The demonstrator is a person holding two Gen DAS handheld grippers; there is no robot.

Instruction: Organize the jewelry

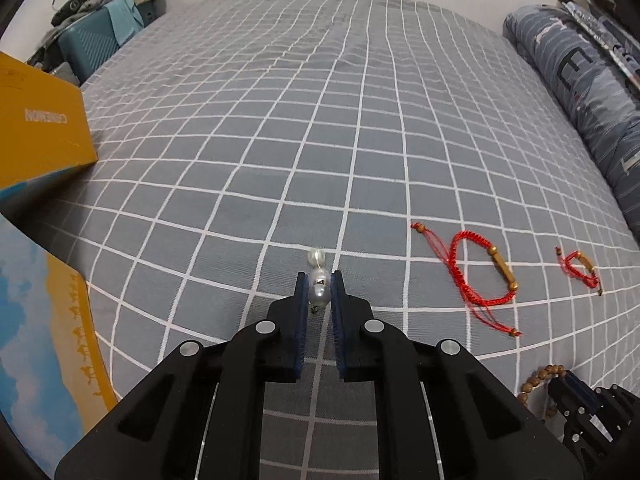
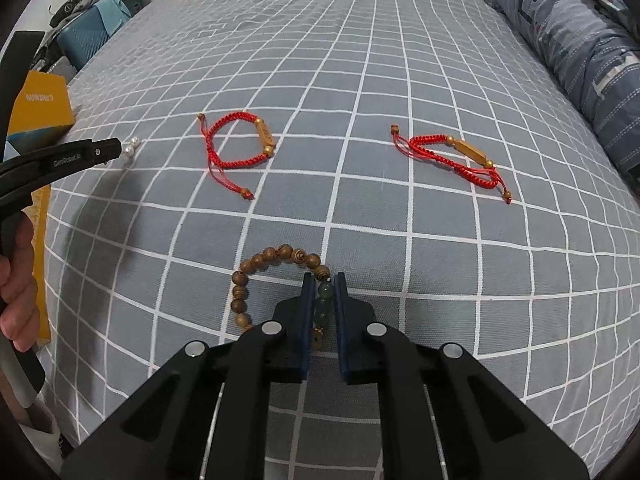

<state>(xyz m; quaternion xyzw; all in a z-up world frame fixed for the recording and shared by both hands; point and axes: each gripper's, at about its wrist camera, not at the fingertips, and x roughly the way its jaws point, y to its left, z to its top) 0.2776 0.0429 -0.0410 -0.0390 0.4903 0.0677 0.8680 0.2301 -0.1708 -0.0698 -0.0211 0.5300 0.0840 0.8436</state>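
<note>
1. Left gripper: jaws nearly shut, clamping a pearl strand by 2 beads, presumably for carrying off the checked bedsheet.
2. Right gripper: jaws nearly shut on the green beads of a wooden bead bracelet, whose loop rests on the sheet.
3. 2 red cord bracelets: flat on the sheet beyond the wooden one, unsorted.
4. Yellow box: at the sheet's left edge, a likely container.

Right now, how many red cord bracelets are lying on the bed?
2. One red bracelet lies left of centre on the sheet, the other red bracelet to its right. Neither is held.
</note>
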